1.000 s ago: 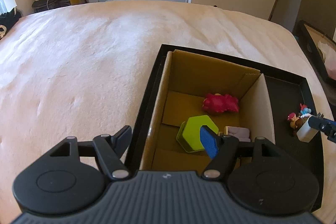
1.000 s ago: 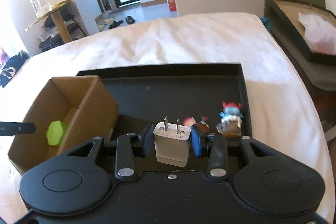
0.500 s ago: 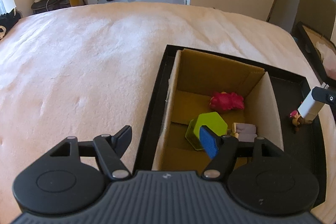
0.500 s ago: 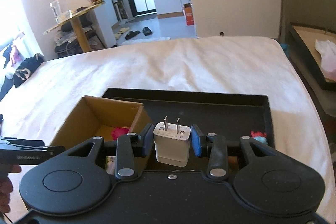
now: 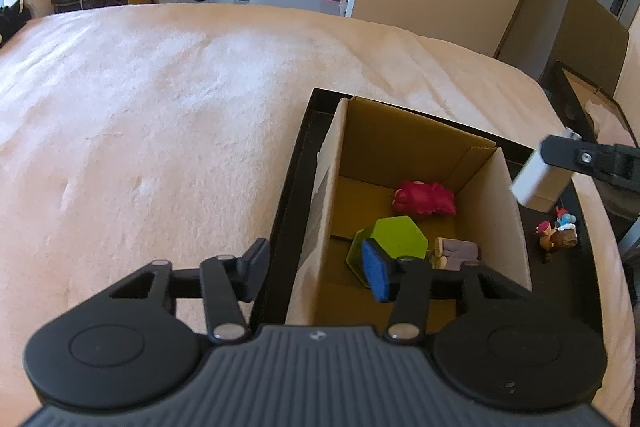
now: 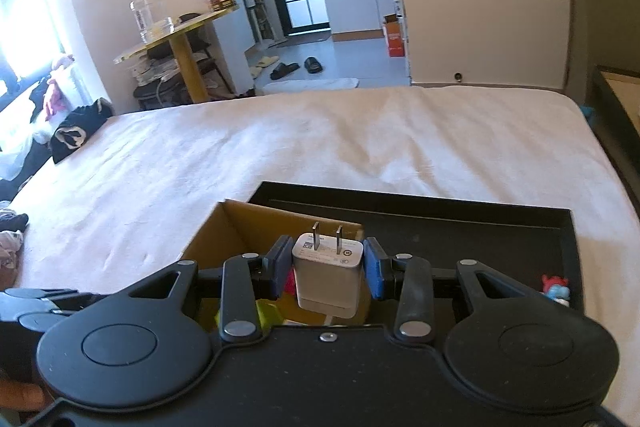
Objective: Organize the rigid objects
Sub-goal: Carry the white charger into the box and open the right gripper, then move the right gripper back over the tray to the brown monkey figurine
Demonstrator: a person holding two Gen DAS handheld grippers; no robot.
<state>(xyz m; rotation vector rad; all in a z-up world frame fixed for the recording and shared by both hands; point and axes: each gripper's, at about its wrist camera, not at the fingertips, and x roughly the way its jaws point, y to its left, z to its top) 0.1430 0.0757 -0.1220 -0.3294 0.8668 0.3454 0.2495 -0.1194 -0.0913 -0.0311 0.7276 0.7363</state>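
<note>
Charger (image 6: 328,277) — white, prongs up — sits clamped between your right gripper's (image 6: 327,269) blue pads at lower centre of the right wrist view, above the cardboard box (image 5: 416,143). Your left gripper (image 5: 316,269) holds nothing; its jaws, just narrowing, stand apart astride the box's near-left wall, low in its frame.

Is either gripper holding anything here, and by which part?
The right gripper holds a white plug adapter by its two side faces, prongs pointing away. The left gripper holds nothing; its jaws have just been closing.
</note>
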